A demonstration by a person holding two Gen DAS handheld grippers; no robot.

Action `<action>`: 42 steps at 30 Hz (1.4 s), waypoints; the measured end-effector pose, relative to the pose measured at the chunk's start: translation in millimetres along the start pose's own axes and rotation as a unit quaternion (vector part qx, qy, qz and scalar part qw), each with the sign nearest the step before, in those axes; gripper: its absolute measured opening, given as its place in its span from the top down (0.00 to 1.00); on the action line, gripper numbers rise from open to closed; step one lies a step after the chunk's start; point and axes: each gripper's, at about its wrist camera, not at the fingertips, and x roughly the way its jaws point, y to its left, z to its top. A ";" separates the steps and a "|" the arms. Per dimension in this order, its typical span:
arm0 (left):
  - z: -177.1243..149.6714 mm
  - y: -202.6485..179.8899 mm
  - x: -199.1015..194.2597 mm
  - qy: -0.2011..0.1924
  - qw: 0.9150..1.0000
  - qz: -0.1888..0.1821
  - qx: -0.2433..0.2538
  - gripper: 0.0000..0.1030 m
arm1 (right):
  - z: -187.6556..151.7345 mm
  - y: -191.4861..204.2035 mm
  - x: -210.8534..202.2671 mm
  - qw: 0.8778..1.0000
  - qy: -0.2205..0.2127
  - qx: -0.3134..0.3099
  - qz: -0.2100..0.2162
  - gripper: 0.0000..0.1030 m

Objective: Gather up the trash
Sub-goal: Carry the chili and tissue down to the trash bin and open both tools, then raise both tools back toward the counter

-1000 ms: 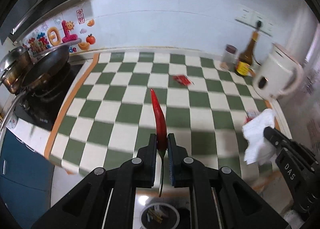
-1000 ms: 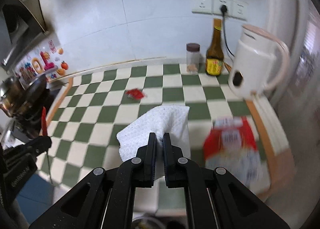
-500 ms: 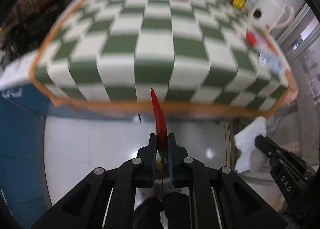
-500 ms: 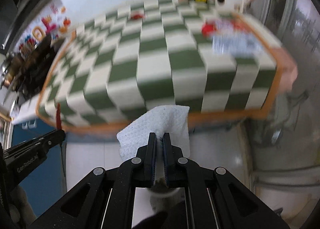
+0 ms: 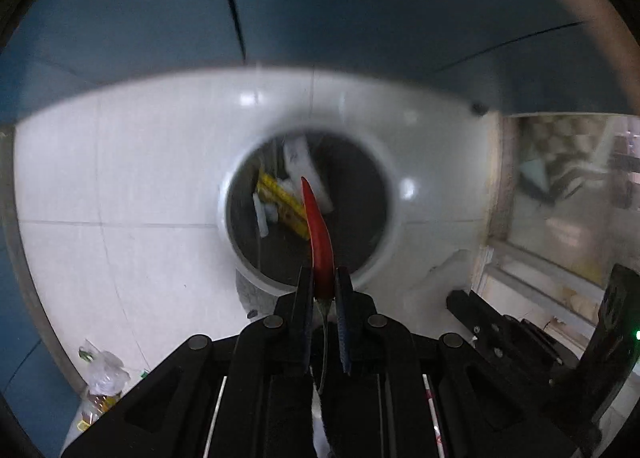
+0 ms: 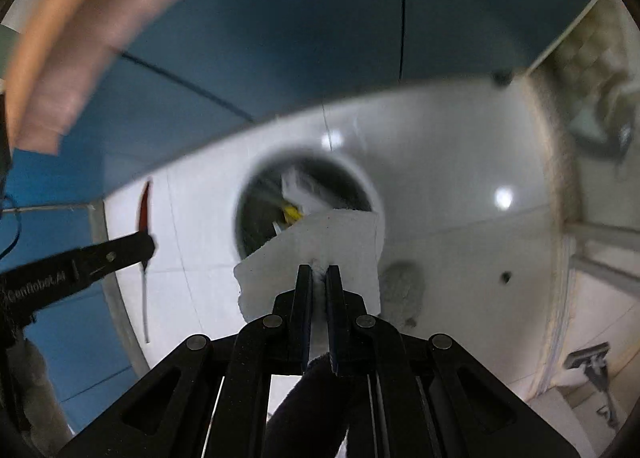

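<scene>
My left gripper (image 5: 323,272) is shut on a red chili pepper (image 5: 317,234), which points down over the round white trash bin (image 5: 390,218) on the floor. The bin holds yellow wrappers (image 5: 282,202) and white scraps. My right gripper (image 6: 319,271) is shut on a white paper towel (image 6: 320,250) that hangs over the near rim of the same bin (image 6: 374,194). In the right wrist view the left gripper (image 6: 148,246) shows at the left with the chili (image 6: 145,208) sticking up from it.
Blue cabinet fronts (image 5: 360,10) rise behind the bin on a white tiled floor (image 5: 120,178). The counter's orange edge (image 6: 60,58) arcs overhead. A clear bag of rubbish (image 5: 102,382) lies at lower left. A grey stain (image 6: 402,286) marks the floor beside the bin.
Both grippers dropped from above the checkered counter to floor level and tilted downward, so the bin now fills both views. The chili and paper towel stayed gripped.
</scene>
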 end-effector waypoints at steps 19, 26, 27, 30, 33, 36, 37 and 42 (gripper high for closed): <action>10.6 53.0 82.5 0.000 0.998 0.049 -0.024 0.04 | 8.5 -25.6 162.0 0.998 0.060 -0.008 -0.026 0.46; -5.2 58.3 39.9 -0.037 0.996 0.075 -0.023 0.04 | 11.5 -12.9 127.2 0.997 0.041 -0.019 -0.057 0.01; -8.6 56.4 32.0 -0.042 0.996 0.081 -0.021 0.04 | 11.2 -10.8 121.6 0.997 0.038 -0.020 -0.062 0.00; -21.8 50.1 4.6 -0.056 0.994 0.096 -0.017 0.04 | 8.1 -4.4 96.4 0.996 0.030 -0.024 -0.076 0.00; -35.4 42.8 -26.8 -0.067 0.992 0.107 -0.017 0.04 | 3.2 2.1 65.5 0.996 0.023 -0.028 -0.086 0.00; -51.0 33.8 -59.3 -0.079 0.990 0.115 -0.013 0.04 | -2.2 9.8 27.2 0.996 0.015 -0.034 -0.087 0.00; -57.0 31.2 -71.8 -0.081 0.990 0.117 -0.012 0.04 | -4.0 12.6 15.7 0.995 0.012 -0.037 -0.088 0.00; -87.3 13.1 -132.2 -0.095 0.988 0.121 0.004 0.04 | -17.9 31.7 -61.7 0.994 -0.010 -0.055 -0.091 0.00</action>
